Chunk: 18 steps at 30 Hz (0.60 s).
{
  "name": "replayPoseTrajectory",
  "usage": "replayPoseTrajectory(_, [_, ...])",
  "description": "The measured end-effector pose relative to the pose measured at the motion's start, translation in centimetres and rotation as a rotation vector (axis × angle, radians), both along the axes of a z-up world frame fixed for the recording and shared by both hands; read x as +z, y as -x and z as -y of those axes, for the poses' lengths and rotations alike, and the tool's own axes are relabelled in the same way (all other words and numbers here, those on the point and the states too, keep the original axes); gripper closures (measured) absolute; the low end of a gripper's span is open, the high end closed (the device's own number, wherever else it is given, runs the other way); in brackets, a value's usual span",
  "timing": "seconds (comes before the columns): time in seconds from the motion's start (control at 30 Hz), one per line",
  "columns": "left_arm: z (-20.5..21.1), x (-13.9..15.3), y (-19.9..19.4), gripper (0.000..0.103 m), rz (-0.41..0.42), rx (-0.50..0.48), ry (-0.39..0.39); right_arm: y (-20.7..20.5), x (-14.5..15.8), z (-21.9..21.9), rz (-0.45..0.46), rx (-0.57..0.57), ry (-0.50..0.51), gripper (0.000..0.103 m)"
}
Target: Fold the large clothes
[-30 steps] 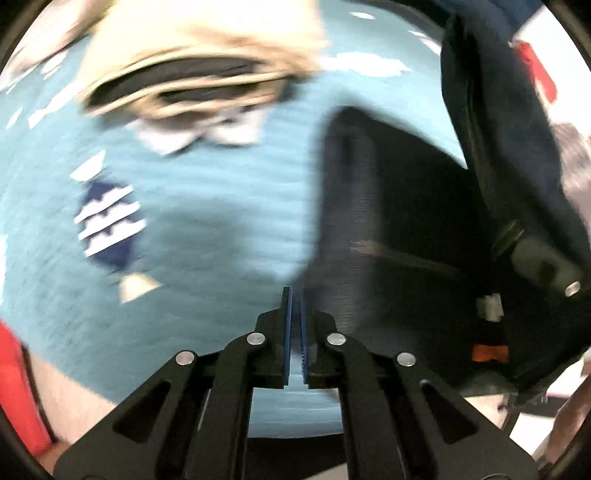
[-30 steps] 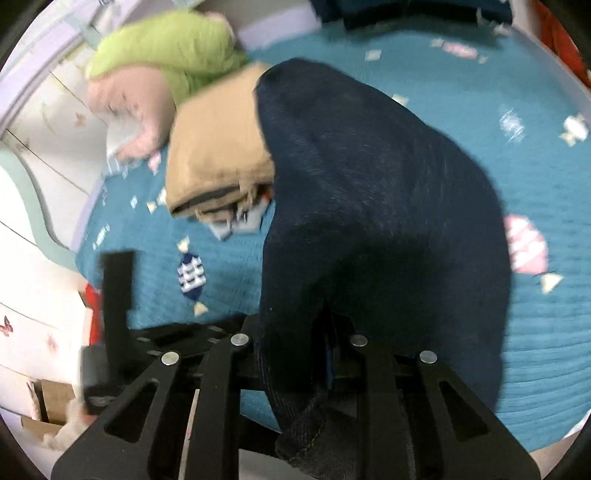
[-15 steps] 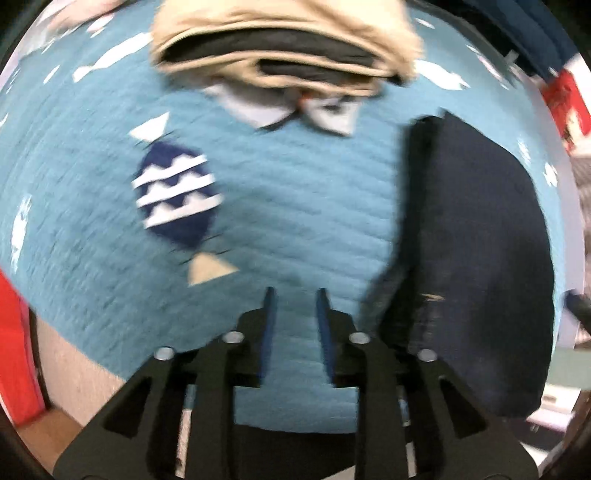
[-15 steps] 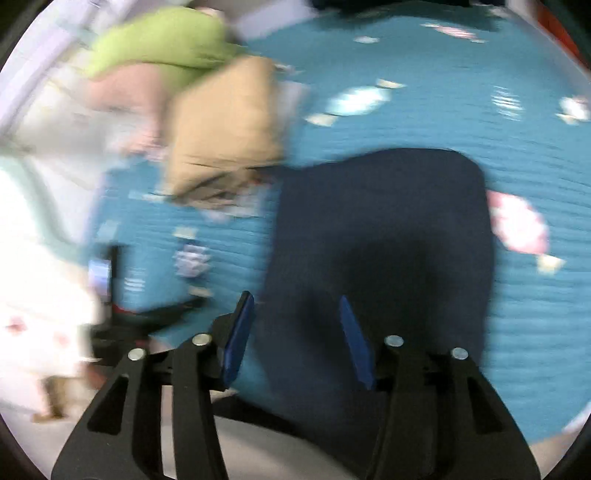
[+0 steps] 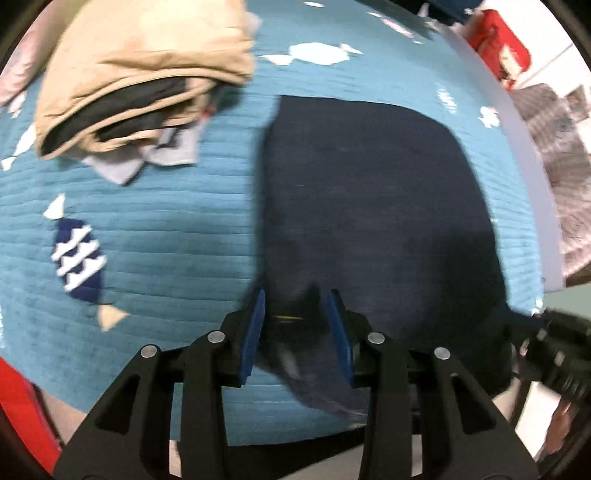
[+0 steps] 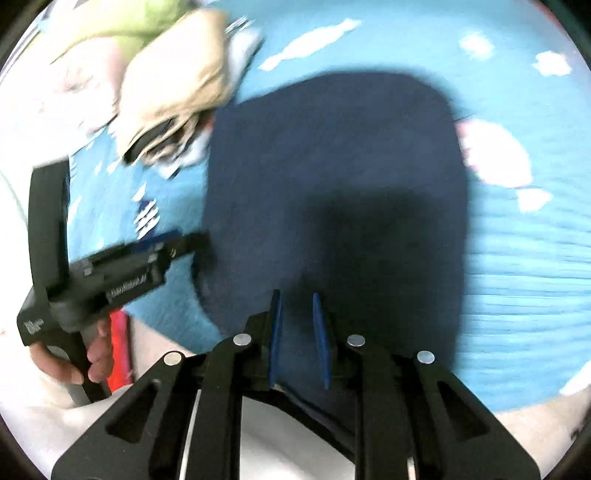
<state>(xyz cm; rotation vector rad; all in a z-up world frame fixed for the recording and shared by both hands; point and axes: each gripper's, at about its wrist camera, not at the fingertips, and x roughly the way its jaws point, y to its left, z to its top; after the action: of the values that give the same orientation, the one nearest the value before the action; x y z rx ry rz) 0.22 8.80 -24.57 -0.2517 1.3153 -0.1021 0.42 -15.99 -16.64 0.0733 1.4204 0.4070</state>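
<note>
The dark jeans lie folded flat on the blue bedspread, right of the folded tan pile, likely so stacks stay separate. The left gripper and right gripper both hover at the near edge, jaws apart, gripping nothing

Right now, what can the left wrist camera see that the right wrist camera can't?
Only the left wrist view shows a red bag and a grey blanket past the bed's far edge. Only the right wrist view shows a green pillow and the person's hand holding the left hand-held gripper. Both show the folded dark navy garment on the blue fish-print bedspread, with the tan folded clothes beside it.
</note>
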Motion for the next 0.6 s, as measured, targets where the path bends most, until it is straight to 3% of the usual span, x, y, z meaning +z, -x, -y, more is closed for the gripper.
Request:
replayPoseTrajectory(0.07, [1.4, -1.1, -0.6, 0.067, -0.012, -0.029, -0.022, -0.2, -1.8, 1.4, -0.035, -0.014, 0.078, 0.087])
replayPoseTrajectory(0.13, [1.9, -4.2, -1.4, 0.067, -0.058, -0.018, -0.086, -0.9, -6.8, 1.7, -0.108, -0.044, 0.118, 0.09])
replayPoseTrajectory(0.17, [1.5, -6.3, -1.6, 0.068, -0.071, 0.012, -0.054, -1.1, -9.1, 1.5, -0.138, -0.06, 0.114, 0.092])
replayPoseTrajectory(0.2, [1.3, -6.0, -1.5, 0.067, -0.063, 0.025, -0.044, -1.4, -9.9, 1.5, -0.137, -0.074, 0.1, 0.092])
replayPoseTrajectory(0.3, [1.7, -4.4, -1.4, 0.067, -0.066, 0.001, -0.089, -1.7, -7.5, 1.8, -0.161, -0.079, 0.1, 0.092])
replayPoseTrajectory(0.43, [1.3, -2.7, 0.1, 0.067, -0.103, 0.017, -0.046, 0.5, -4.5, 2.2, -0.209, -0.04, 0.154, 0.091])
replayPoseTrajectory(0.5, [1.5, -2.6, 0.6, 0.067, -0.106, 0.0, -0.071, 1.6, -5.0, 2.4, -0.218, -0.043, 0.173, 0.091])
replayPoseTrajectory(0.6, [1.0, -6.7, 0.9, 0.066, -0.199, 0.013, -0.019, 1.5, -9.2, 1.7, -0.223, -0.06, 0.203, 0.092])
